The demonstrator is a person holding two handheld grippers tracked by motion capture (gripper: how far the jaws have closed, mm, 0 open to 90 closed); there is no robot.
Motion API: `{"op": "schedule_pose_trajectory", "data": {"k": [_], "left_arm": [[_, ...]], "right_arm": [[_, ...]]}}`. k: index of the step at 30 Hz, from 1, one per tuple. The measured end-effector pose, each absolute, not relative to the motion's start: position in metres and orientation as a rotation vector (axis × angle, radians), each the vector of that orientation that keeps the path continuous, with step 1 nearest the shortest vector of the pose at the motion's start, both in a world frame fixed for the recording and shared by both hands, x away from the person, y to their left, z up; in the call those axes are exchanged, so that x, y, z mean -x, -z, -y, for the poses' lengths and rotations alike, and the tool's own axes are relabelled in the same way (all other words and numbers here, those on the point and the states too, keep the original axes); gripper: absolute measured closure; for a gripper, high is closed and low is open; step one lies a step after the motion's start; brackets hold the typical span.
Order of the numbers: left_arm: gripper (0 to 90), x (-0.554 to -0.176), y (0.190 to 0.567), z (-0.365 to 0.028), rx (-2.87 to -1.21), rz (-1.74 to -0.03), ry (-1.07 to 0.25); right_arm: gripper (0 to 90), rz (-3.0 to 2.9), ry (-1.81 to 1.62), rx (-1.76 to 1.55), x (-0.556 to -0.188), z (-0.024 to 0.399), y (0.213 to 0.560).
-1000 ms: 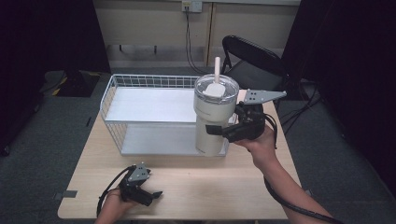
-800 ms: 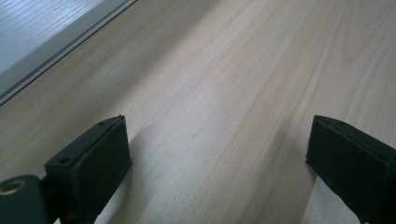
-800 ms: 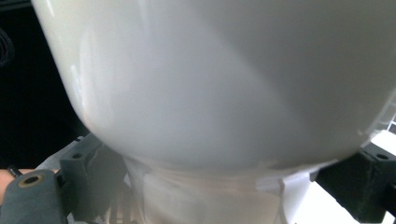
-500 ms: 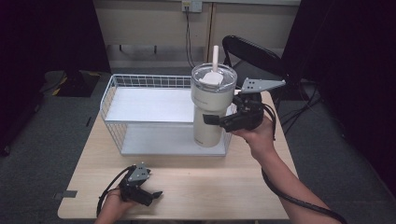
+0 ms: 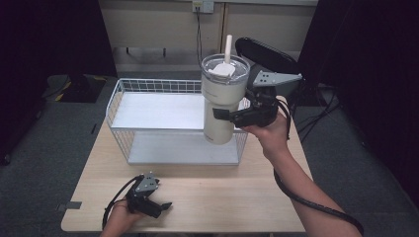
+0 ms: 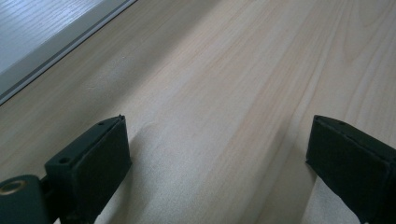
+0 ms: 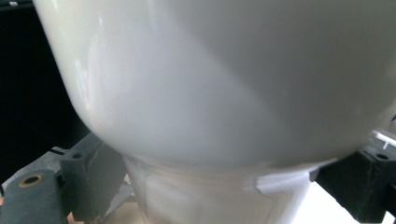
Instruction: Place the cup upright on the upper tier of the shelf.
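Observation:
A tall cream tumbler (image 5: 217, 89) with a clear lid and a white straw hangs upright in the air over the front right corner of the white wire basket (image 5: 148, 84). My right gripper (image 5: 228, 117) is shut on its narrow lower body, coming in from the right. In the right gripper view the tumbler (image 7: 224, 84) bulges wide above the jaws of that gripper (image 7: 219, 186), which press its slim base. My left gripper (image 5: 160, 207) rests on the wooden table near the front left. In its own view the left gripper (image 6: 219, 158) stands open with only bare wood between the jaws.
The basket takes up the back half of the light wooden table (image 5: 222, 197) and has a flat white floor. A dark chair (image 5: 267, 52) stands behind the table at the right. A cable trails from my right gripper along the forearm.
My right gripper has lifted the tumbler higher, so its base now clears the basket's front rim. The left gripper has stayed where it was.

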State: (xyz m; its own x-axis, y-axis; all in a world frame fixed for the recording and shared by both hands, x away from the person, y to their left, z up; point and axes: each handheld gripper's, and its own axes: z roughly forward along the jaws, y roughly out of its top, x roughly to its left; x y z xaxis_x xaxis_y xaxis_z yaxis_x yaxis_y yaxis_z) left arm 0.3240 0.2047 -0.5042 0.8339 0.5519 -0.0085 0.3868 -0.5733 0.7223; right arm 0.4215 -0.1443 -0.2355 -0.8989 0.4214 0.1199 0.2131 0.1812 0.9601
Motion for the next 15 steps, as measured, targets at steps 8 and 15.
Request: {"op": "schedule_pose_trajectory", "data": {"k": [8, 15], "left_arm": [[5.5, -0.324, 0.5042, -0.2047, -2.251, -0.681, -0.28], [5.5, -0.324, 0.5042, -0.2048, -2.251, -0.682, -0.28]], "right_arm": [[10.1, -2.259, -1.785, -0.637, -0.4274, 0.1404, 0.2335], [10.1, -2.245, -1.772, -0.66, -0.4324, 0.1377, 0.2325]]}}
